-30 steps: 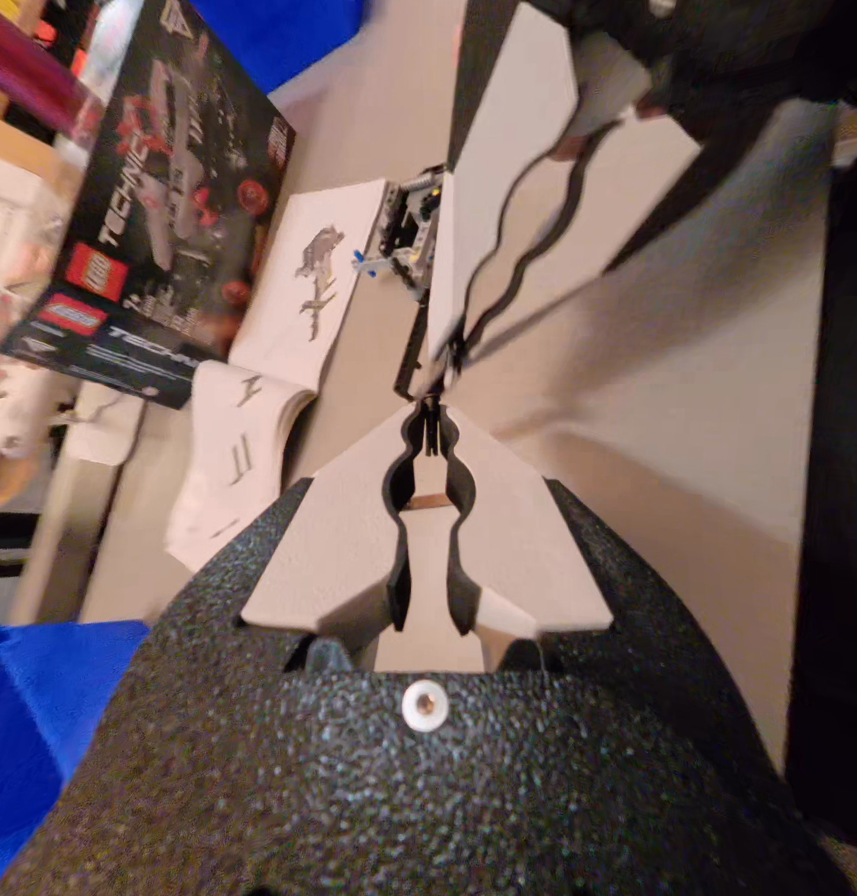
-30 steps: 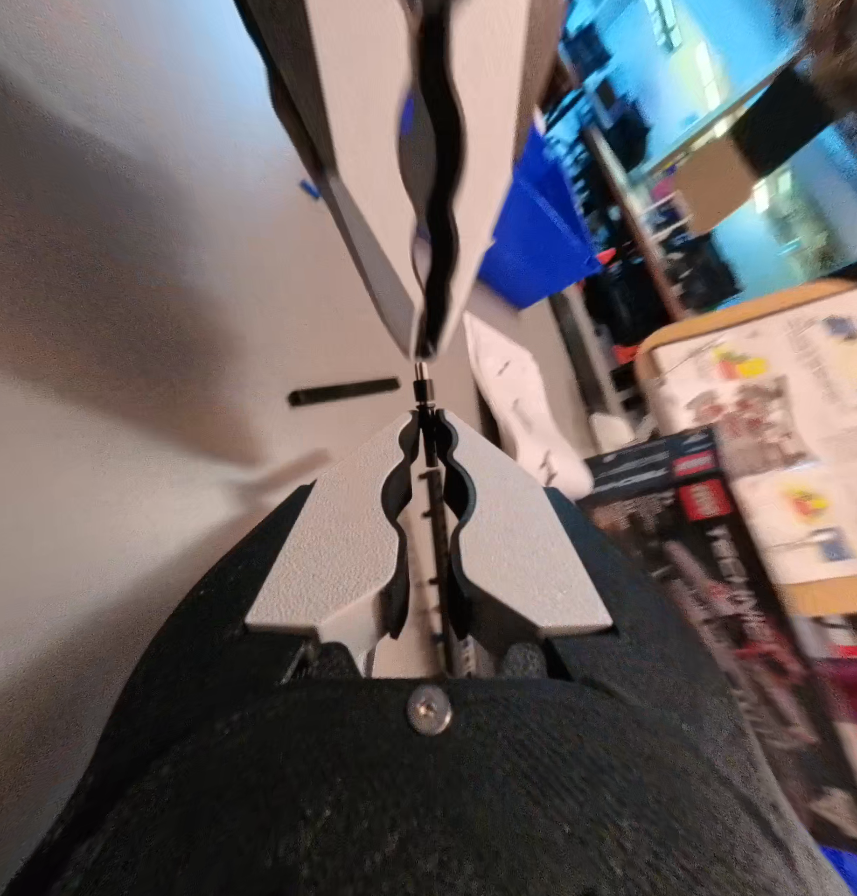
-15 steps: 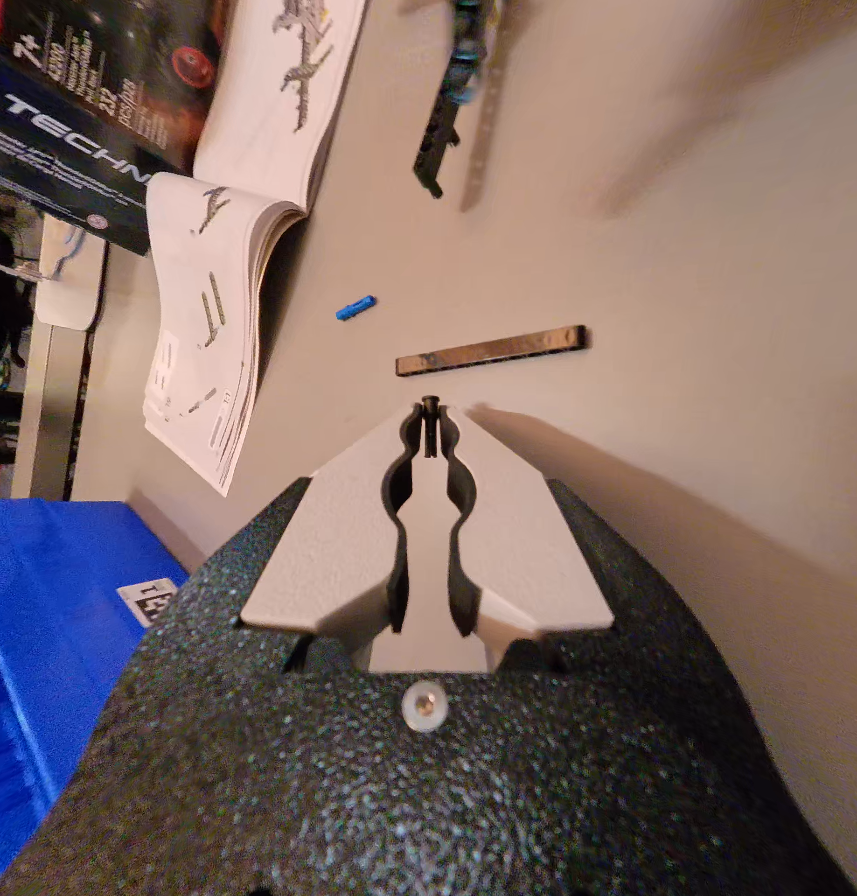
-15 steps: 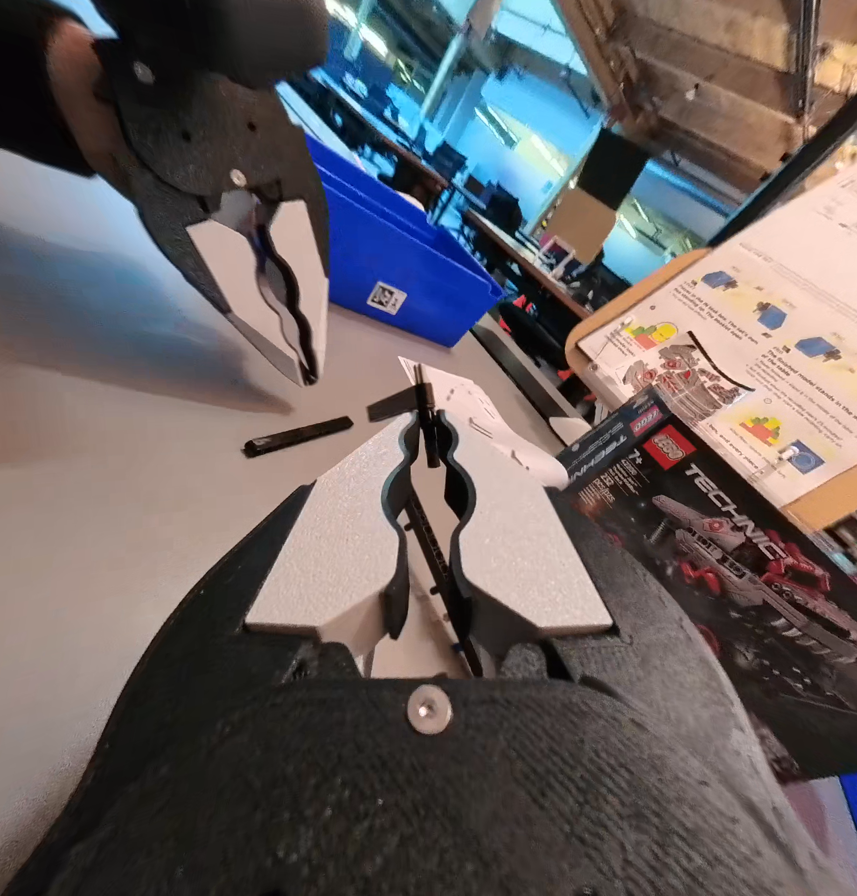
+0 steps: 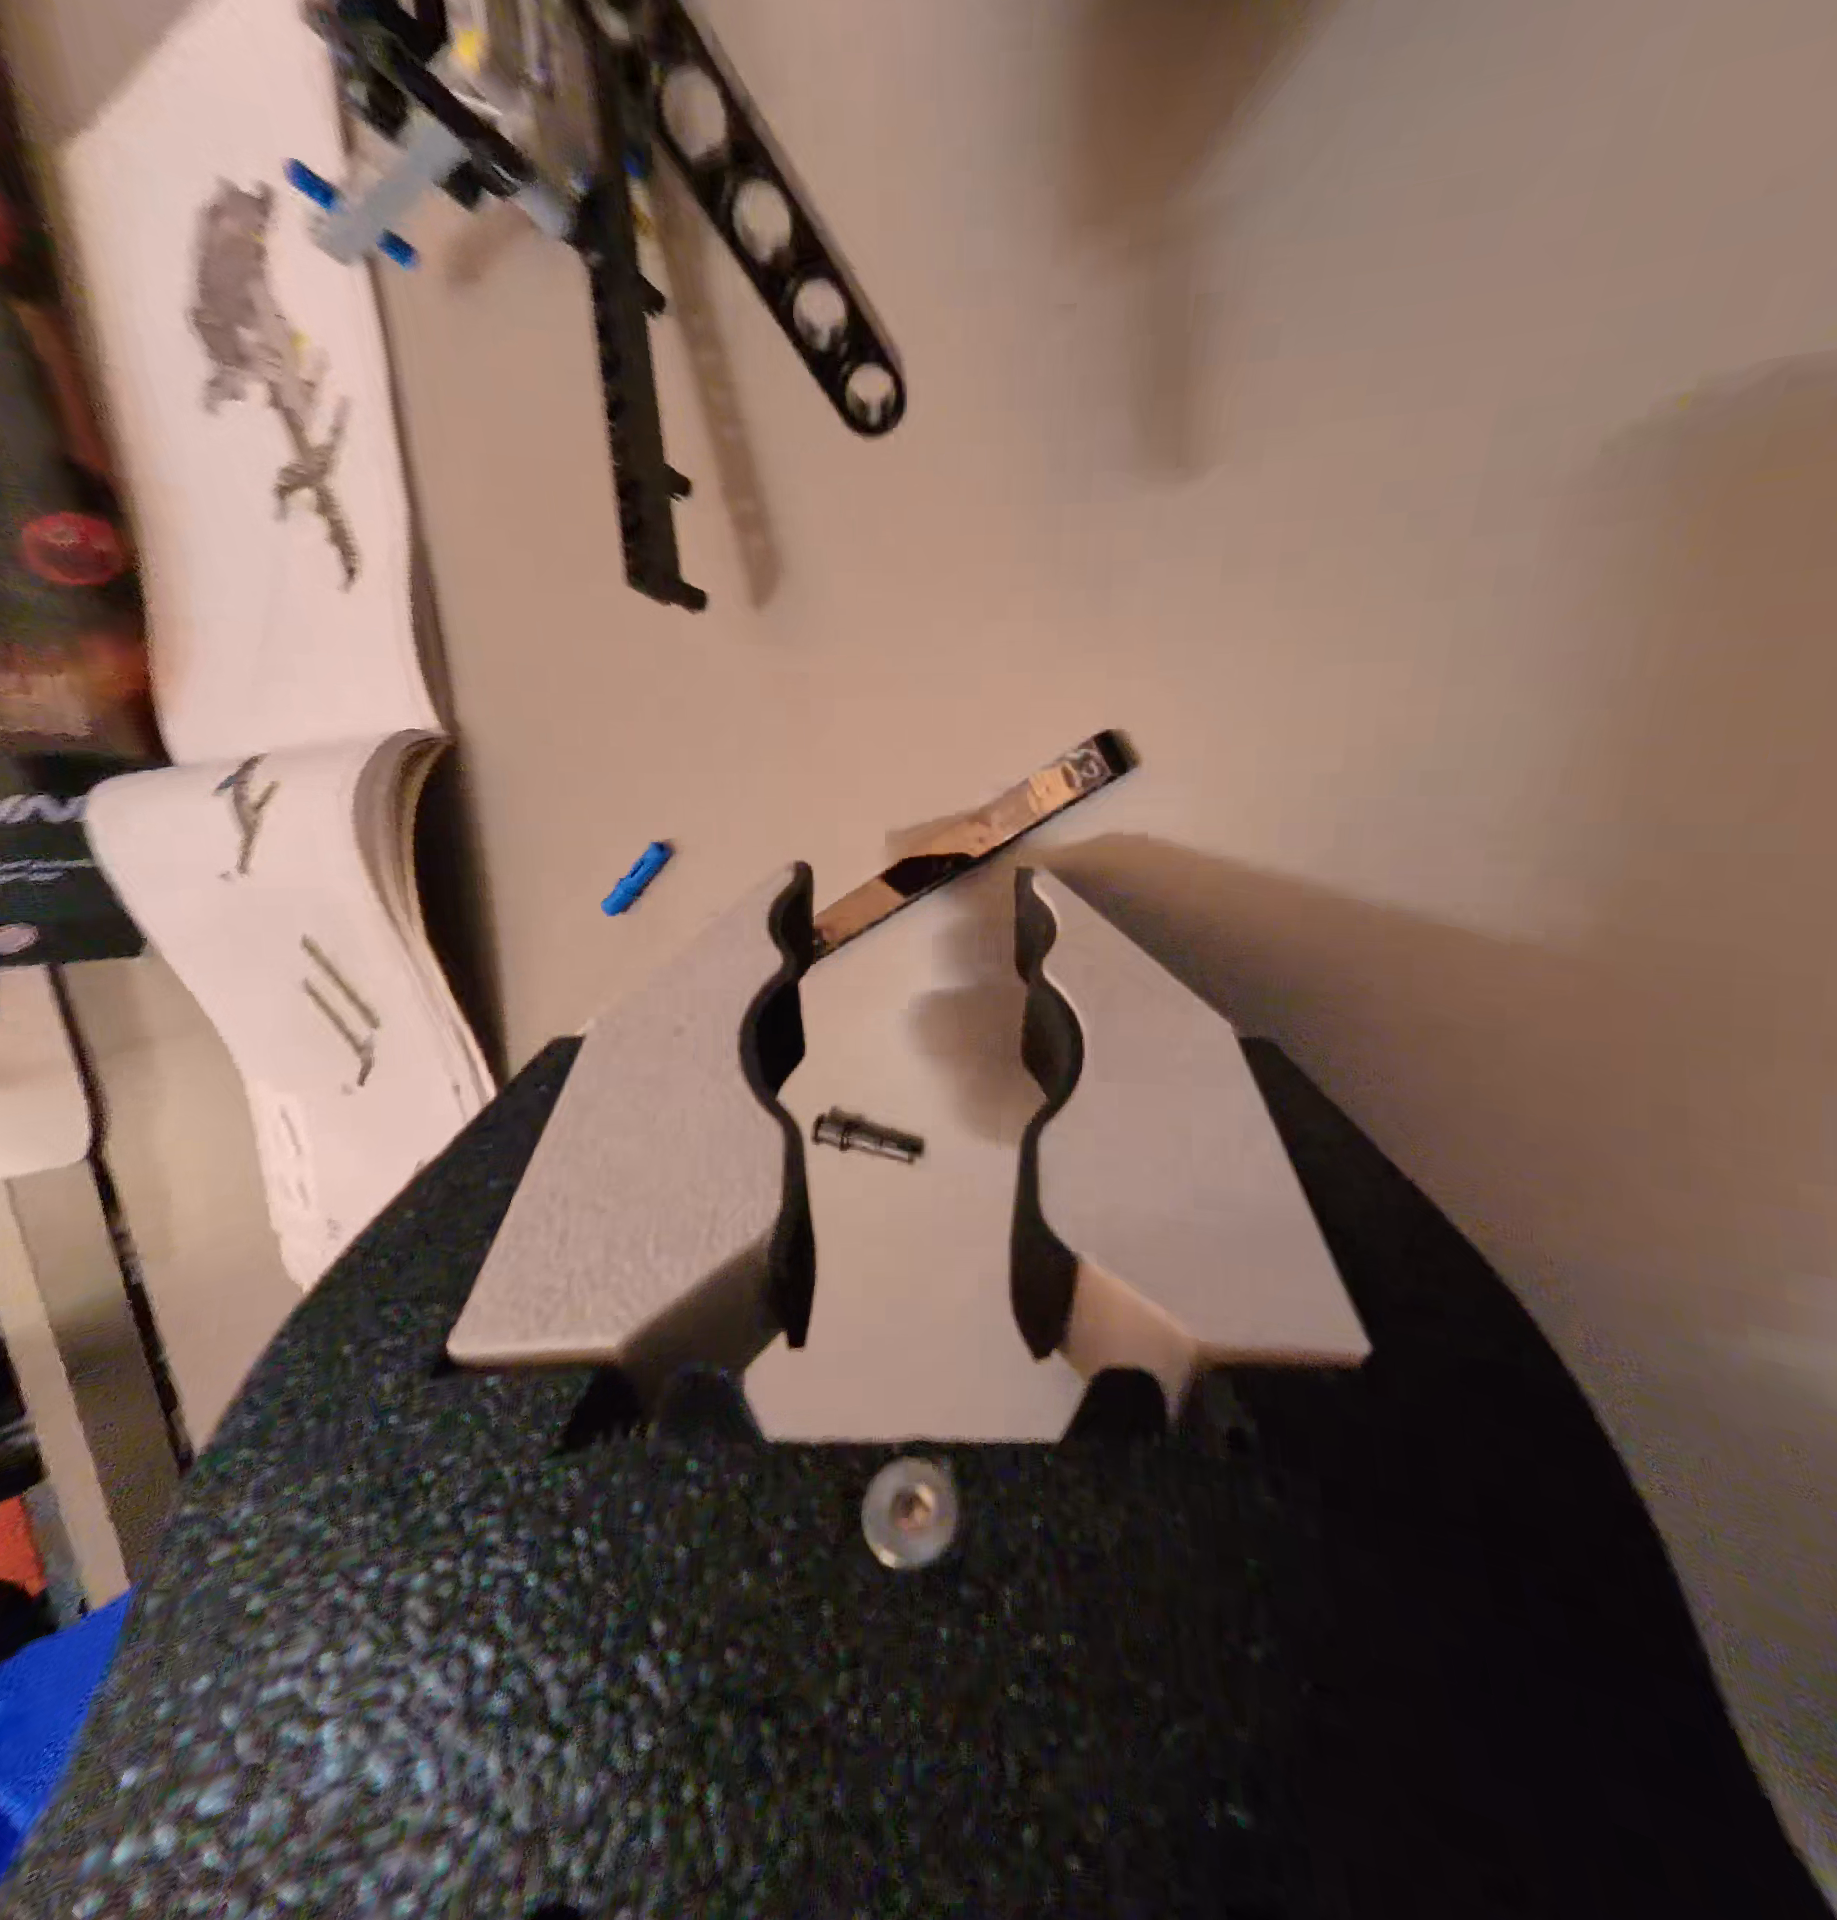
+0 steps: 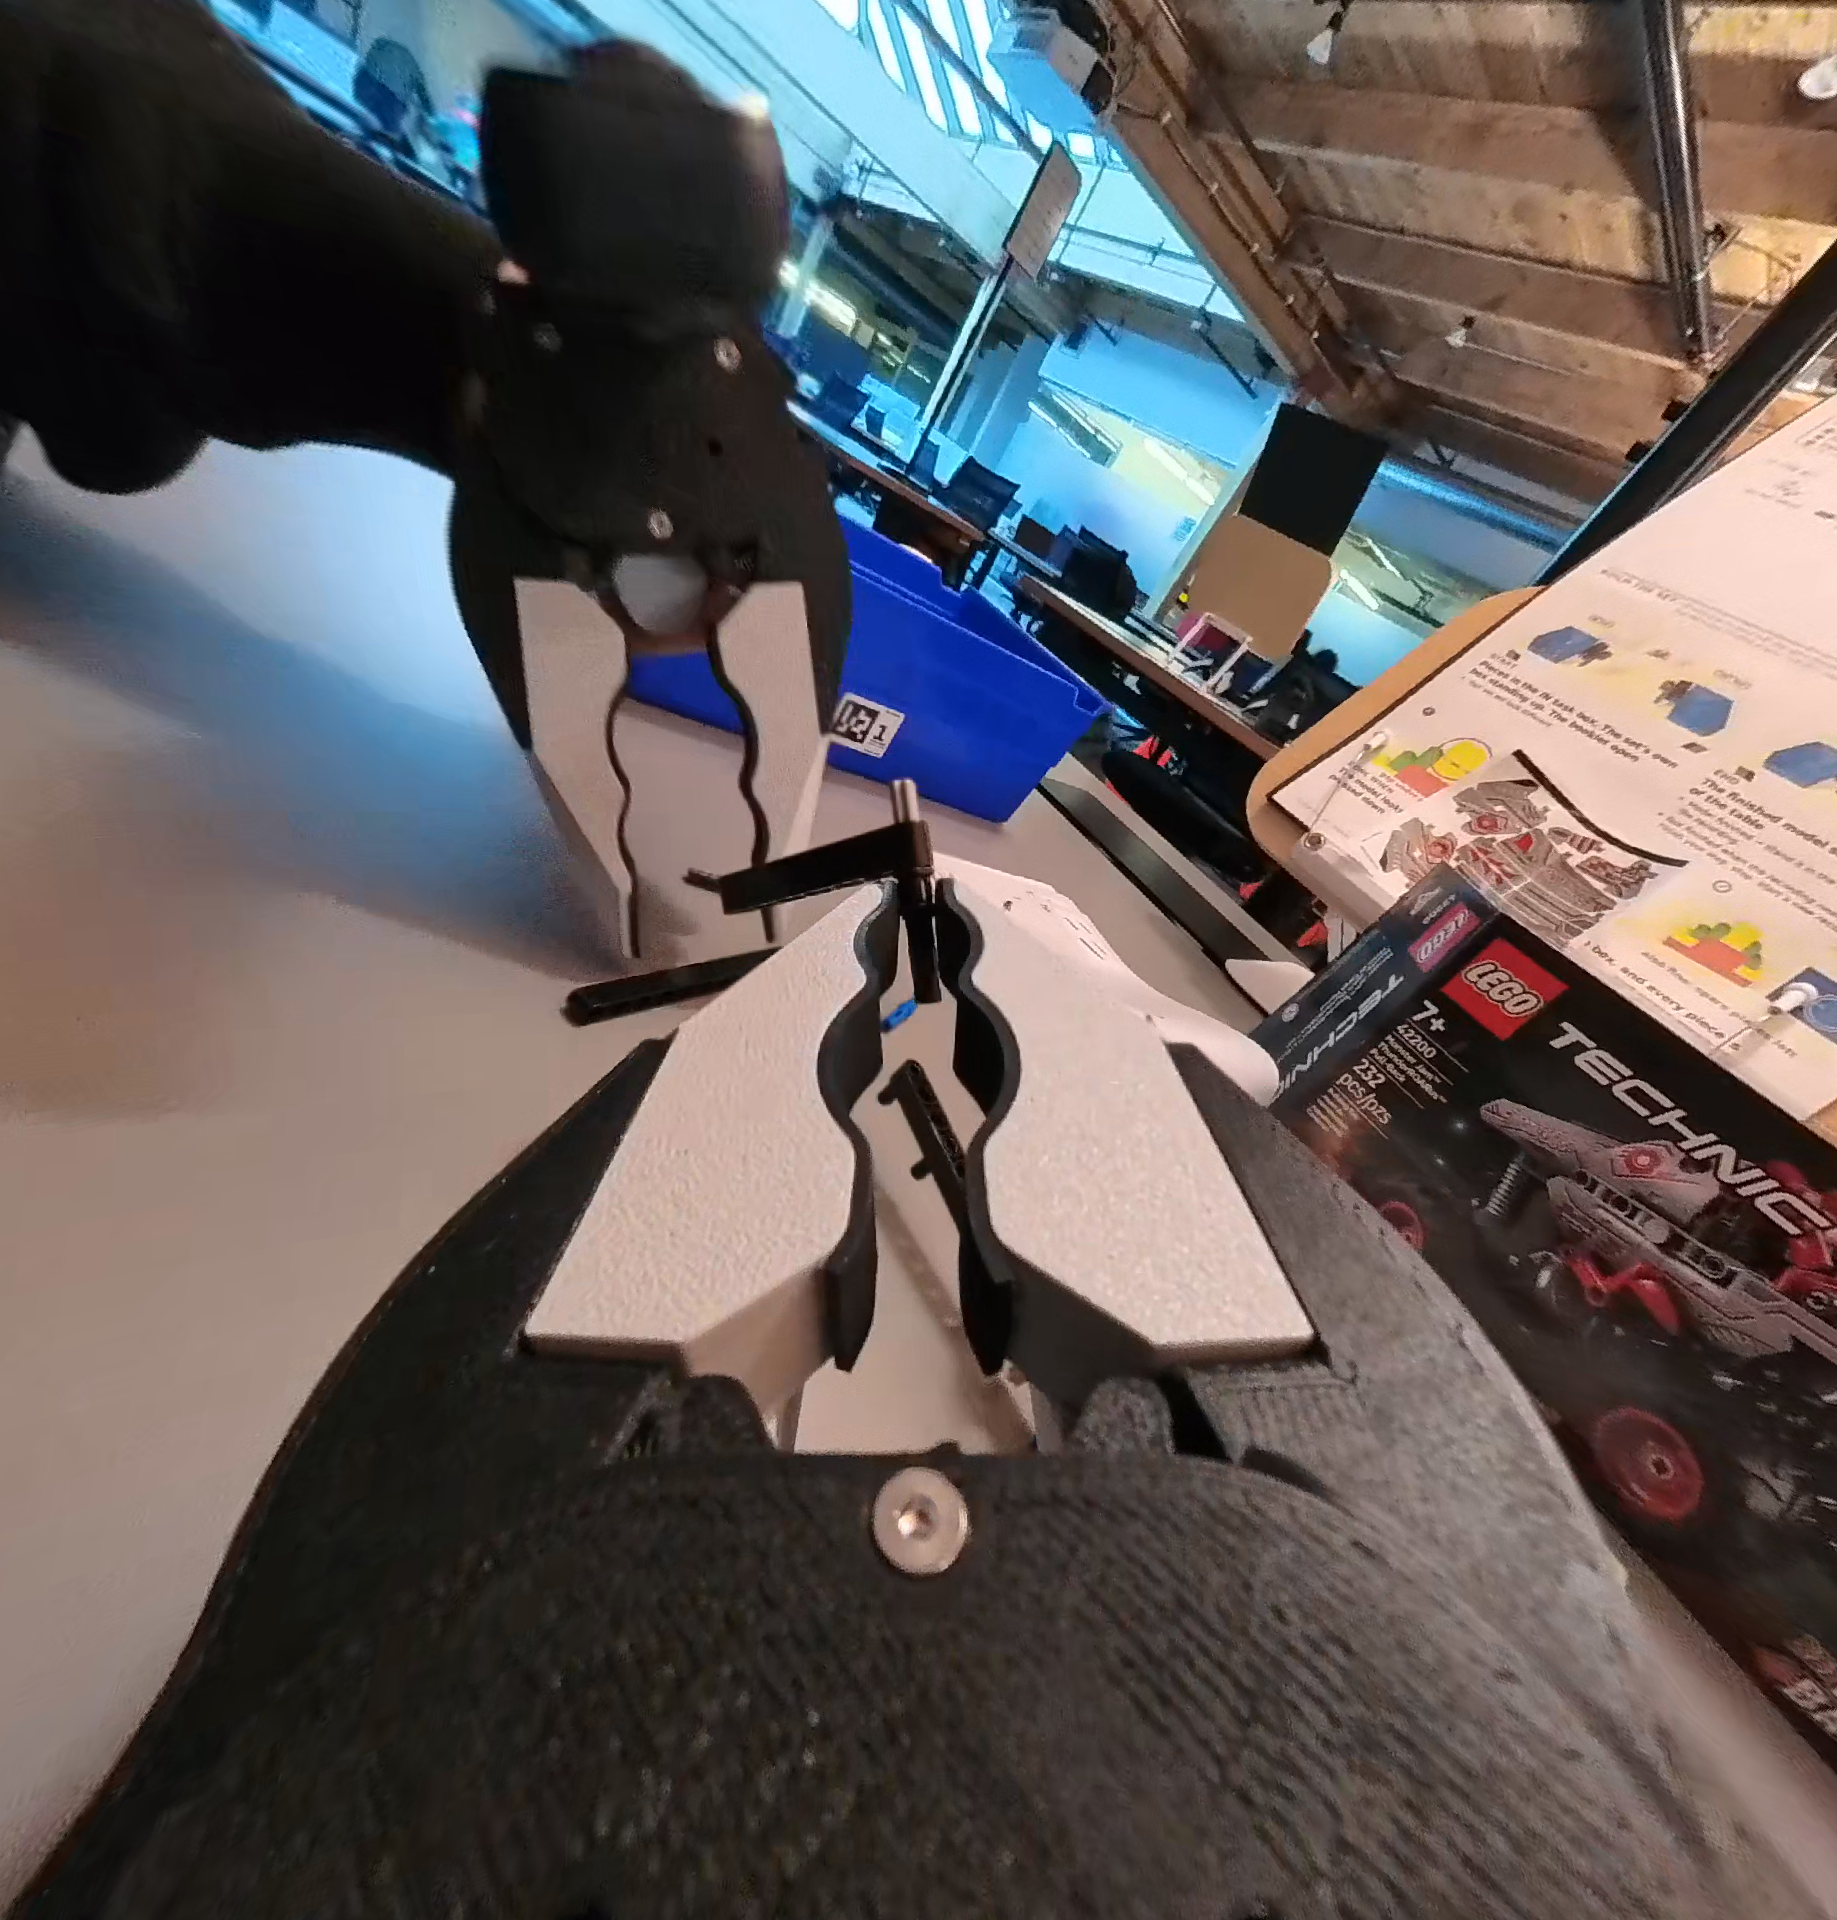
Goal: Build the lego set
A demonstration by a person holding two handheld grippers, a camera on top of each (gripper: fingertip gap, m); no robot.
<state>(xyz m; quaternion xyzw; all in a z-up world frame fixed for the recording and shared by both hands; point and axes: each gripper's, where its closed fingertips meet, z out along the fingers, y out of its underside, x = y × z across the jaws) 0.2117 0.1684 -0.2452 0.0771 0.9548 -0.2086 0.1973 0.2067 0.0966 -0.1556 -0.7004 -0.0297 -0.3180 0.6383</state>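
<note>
My left gripper (image 5: 914, 878) is open and empty, low over the table. A small black pin (image 5: 867, 1136) lies loose on the table between its fingers. A flat black beam (image 5: 981, 836) lies just past its tips. My right gripper (image 6: 916, 899) is shut on a black Lego beam piece (image 6: 919, 935) with a pin (image 6: 906, 821) sticking up from it, held above the table. In the right wrist view the left gripper (image 6: 701, 935) stands open, tips down over the flat black beam (image 6: 665, 982).
A partly built model (image 5: 446, 156), a black beam with holes (image 5: 779, 260) and a long black toothed part (image 5: 633, 416) lie at the top. A blue pin (image 5: 635, 878), an open instruction booklet (image 5: 270, 499), the Lego box (image 6: 1620, 1195) and a blue bin (image 6: 945, 707) are nearby. Spacing between my two grippers at the tips: around 12 cm.
The left gripper drew away from the right gripper, dropped toward the table and opened. The small black pin it held now lies on the table. The right gripper still holds its black piece.
</note>
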